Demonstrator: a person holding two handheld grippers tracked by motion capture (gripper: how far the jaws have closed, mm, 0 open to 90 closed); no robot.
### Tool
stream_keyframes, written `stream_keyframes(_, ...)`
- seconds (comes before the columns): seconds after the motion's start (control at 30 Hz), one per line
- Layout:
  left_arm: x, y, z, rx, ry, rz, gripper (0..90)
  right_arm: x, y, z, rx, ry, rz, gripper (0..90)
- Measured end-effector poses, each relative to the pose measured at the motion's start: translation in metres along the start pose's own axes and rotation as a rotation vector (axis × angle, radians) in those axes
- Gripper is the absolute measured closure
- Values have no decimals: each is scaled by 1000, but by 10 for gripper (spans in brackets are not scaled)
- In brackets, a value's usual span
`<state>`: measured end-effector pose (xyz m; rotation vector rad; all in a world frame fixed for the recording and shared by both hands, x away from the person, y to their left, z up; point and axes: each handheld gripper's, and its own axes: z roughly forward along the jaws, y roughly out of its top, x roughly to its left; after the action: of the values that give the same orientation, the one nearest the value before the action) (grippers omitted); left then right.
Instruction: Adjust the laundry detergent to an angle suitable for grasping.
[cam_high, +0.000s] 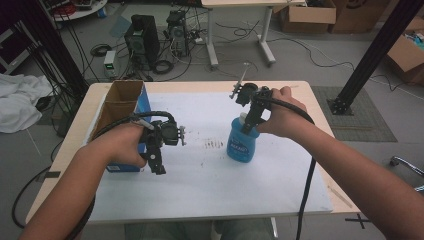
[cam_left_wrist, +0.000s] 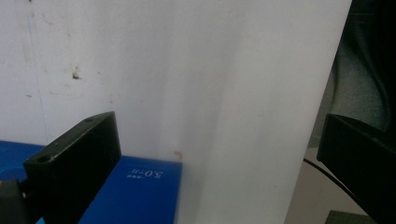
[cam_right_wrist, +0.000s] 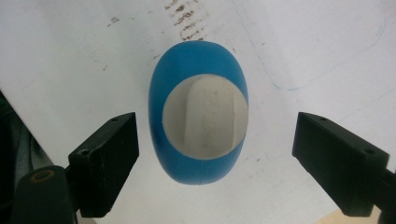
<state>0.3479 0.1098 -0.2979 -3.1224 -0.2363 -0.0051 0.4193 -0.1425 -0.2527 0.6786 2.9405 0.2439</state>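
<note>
We've got the blue bottle (cam_high: 242, 142) standing upright on the white sheet (cam_high: 210, 190), and we'll place everything from it. Our right gripper (cam_high: 248, 126) hangs straight above its white cap (cam_right_wrist: 204, 117); in the right gripper view we look down the two black jaws, wide apart, one on each side of the bottle, neither pad touching it, nothing held. The bottle's base is hidden beneath its own shoulders there. Brown smudges (cam_high: 215, 144) mark the sheet just left of the bottle. Well to the left of the bottle, our left gripper (cam_high: 158, 165) sits beside the open cardboard box (cam_high: 122, 107) with blue sides; its jaws stand apart over bare sheet, empty. The box's label is too small to read, and our left hand (cam_high: 125, 145) covers part of the box's front.
</note>
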Motion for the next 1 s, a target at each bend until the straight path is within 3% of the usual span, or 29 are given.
stream_keyframes(0.2,0,-1,-2,7,3,0,1,2,-2,-11,7,0,-32,139)
stream_keyframes(0.3,0,-1,-2,5,4,1,1,4,-1,-15,16,23,-56,144)
stream_keyframes(0.47,0,1,-3,8,5,7,1,12,-1,-27,4,0,-120,151)
stream_keyframes(0.83,0,2,-1,5,-1,10,0,18,-7,-39,15,-48,-157,161)
stream_keyframes(1.0,0,3,-2,6,1,18,1,19,-11,-42,26,-42,-175,166)
